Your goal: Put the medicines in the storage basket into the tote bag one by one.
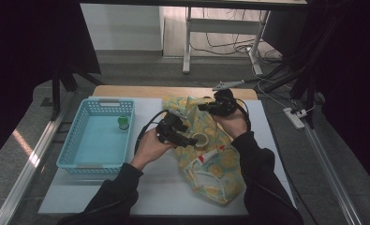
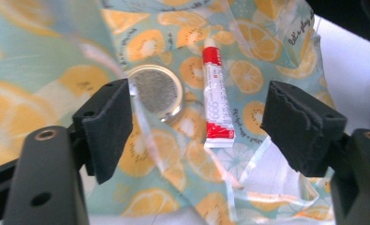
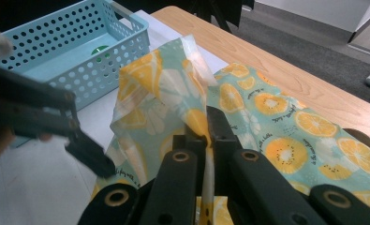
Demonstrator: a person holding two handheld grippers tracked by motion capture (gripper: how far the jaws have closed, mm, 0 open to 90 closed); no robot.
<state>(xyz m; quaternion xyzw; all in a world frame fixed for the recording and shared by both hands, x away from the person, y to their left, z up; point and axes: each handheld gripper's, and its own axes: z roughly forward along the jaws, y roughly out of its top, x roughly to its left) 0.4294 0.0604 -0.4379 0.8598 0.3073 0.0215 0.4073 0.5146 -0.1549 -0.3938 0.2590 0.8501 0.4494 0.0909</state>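
A fruit-print bag (image 1: 215, 173) lies crumpled on the table, one edge lifted. A red-and-white tube (image 2: 216, 96) and a round lid (image 2: 155, 92) rest on it.

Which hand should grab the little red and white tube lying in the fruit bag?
Probably the left. The left hand-held gripper is open, with the red and white tube between its jaws. The right hand-held gripper is shut on the edge of the fruit-print plastic bag, holding it up.

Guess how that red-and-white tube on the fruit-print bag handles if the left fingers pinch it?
The red-and-white tube looks small and flat-crimped at one end, so probably light and soft, denting under pressure. It lies flat on the fruit-print bag, so unlikely to roll. The glossy film beneath may let it slide when nudged.
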